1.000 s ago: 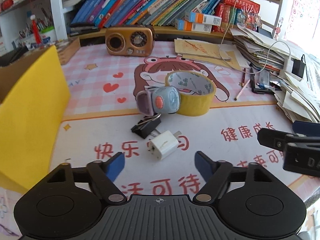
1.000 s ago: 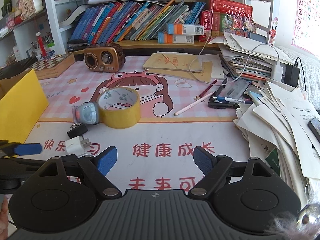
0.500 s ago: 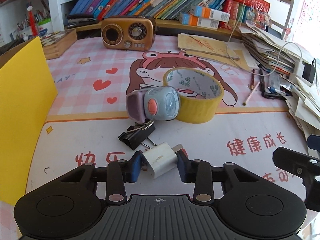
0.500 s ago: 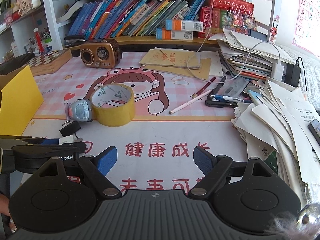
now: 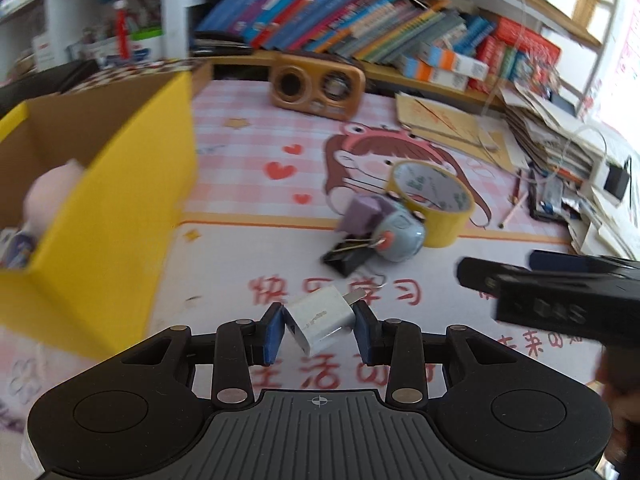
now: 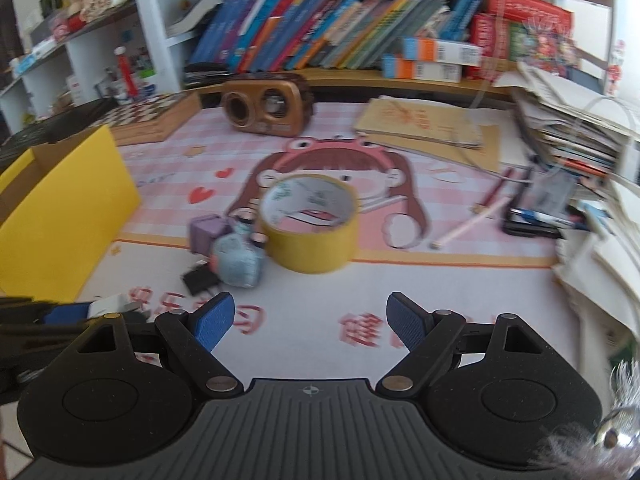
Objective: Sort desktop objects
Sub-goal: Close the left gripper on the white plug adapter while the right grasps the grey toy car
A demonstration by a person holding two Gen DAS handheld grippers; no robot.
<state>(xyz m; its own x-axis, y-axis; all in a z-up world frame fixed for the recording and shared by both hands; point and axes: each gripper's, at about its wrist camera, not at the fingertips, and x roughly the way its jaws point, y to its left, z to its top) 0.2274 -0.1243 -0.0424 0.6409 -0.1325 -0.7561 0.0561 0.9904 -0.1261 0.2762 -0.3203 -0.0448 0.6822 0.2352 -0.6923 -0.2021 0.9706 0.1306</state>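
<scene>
My left gripper (image 5: 320, 330) is shut on a white plug adapter (image 5: 321, 318), lifted off the printed desk mat (image 5: 240, 264). Its prongs point up to the right. Left of it stands the yellow cardboard box (image 5: 120, 216), with a pink toy (image 5: 48, 196) inside. On the mat ahead lie a black binder clip (image 5: 346, 256), a blue-grey toy with a purple block (image 5: 396, 234) and a yellow tape roll (image 5: 434, 206). My right gripper (image 6: 308, 322) is open over the mat, short of the tape roll (image 6: 312, 226) and the toy (image 6: 236, 260), nothing between its fingers. The adapter (image 6: 108, 304) shows at its lower left.
A brown radio (image 6: 266, 108) stands at the back before a shelf of books (image 6: 328, 28). Paper stacks (image 6: 580, 128), pens and a pencil (image 6: 468, 228) crowd the right side. A chessboard box (image 6: 152, 114) sits behind the yellow box (image 6: 60, 220).
My left gripper closed on the white adapter, lifted it off the mat and swung left toward the yellow box. My right gripper moved in closer to the tape roll.
</scene>
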